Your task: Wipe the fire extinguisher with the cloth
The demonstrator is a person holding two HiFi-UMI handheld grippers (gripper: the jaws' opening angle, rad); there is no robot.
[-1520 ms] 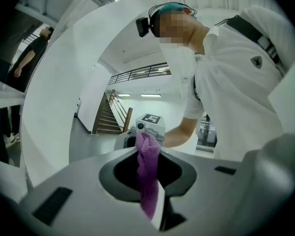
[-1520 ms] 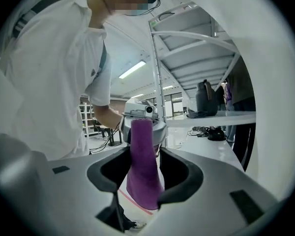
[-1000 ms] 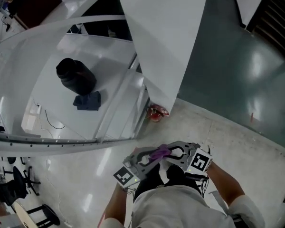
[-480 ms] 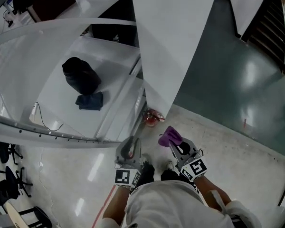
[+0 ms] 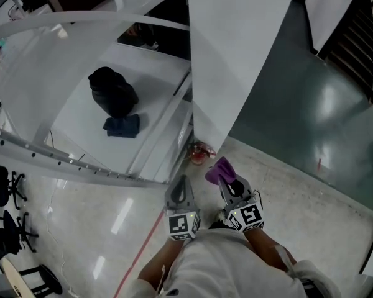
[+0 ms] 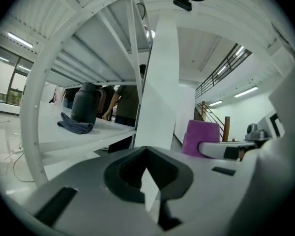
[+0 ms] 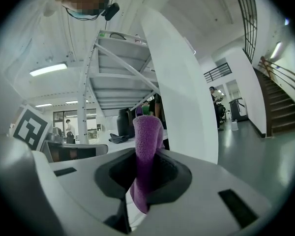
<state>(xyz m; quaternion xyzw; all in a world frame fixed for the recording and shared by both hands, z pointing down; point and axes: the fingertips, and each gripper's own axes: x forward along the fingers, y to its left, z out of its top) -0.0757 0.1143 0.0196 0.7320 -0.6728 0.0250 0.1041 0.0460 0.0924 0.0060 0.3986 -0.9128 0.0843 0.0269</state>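
Head view: 2 grippers sit side by side low in frame. The right gripper (image 5: 225,179) clamps 1 purple cloth (image 5: 219,168). What looks like 1 red fire extinguisher (image 5: 199,152) stands on the floor just ahead.

Left gripper view: the left gripper (image 6: 146,152) has its jaws together, empty.

Right gripper view: the jaws pinch the cloth, which stands upright.

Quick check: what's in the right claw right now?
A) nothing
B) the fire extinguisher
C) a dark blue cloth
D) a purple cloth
D: the right gripper view shows the purple cloth pinched in the right claw, while the dark blue cloth lies apart on the table.
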